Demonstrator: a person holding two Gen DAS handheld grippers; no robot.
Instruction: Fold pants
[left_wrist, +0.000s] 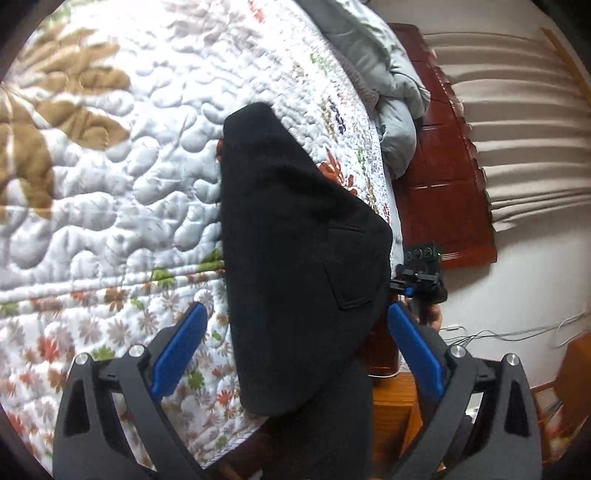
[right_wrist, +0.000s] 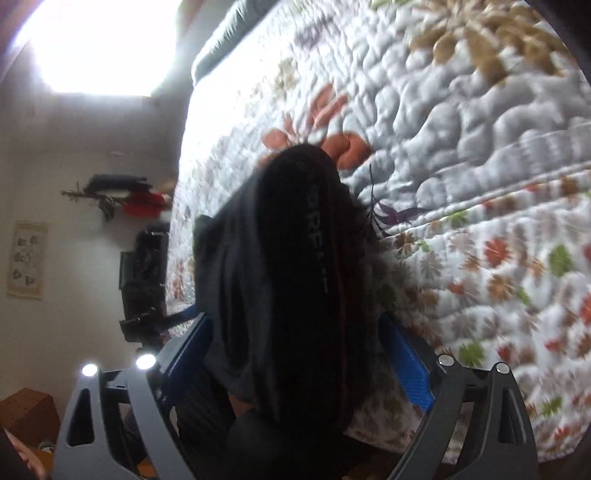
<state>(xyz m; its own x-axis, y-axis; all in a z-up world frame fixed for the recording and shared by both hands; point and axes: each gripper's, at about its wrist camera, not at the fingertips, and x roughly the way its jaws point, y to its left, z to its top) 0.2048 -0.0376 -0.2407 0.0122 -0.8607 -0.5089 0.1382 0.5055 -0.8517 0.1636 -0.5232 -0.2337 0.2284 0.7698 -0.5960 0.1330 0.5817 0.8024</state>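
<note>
The black pants (left_wrist: 295, 240) lie bunched on the floral quilt at the bed's edge, a back pocket showing, with part hanging over the side. My left gripper (left_wrist: 295, 332) is open, its blue pads (left_wrist: 181, 347) on either side of the fabric without pinching it. In the right wrist view the pants (right_wrist: 295, 258) show a waistband with grey lettering and a grey inner layer. My right gripper (right_wrist: 295, 350) is open around that end, pads (right_wrist: 410, 365) apart. The right gripper also shows in the left wrist view (left_wrist: 421, 280), beyond the pants.
The quilted floral bedspread (left_wrist: 110, 184) covers the bed. A grey duvet (left_wrist: 391, 96) is heaped by the red-brown headboard (left_wrist: 443, 177). Curtains (left_wrist: 524, 110) hang behind. A wooden nightstand (left_wrist: 395, 402) and cables (left_wrist: 517, 332) sit beside the bed. A bright window (right_wrist: 99, 44) glares at upper left.
</note>
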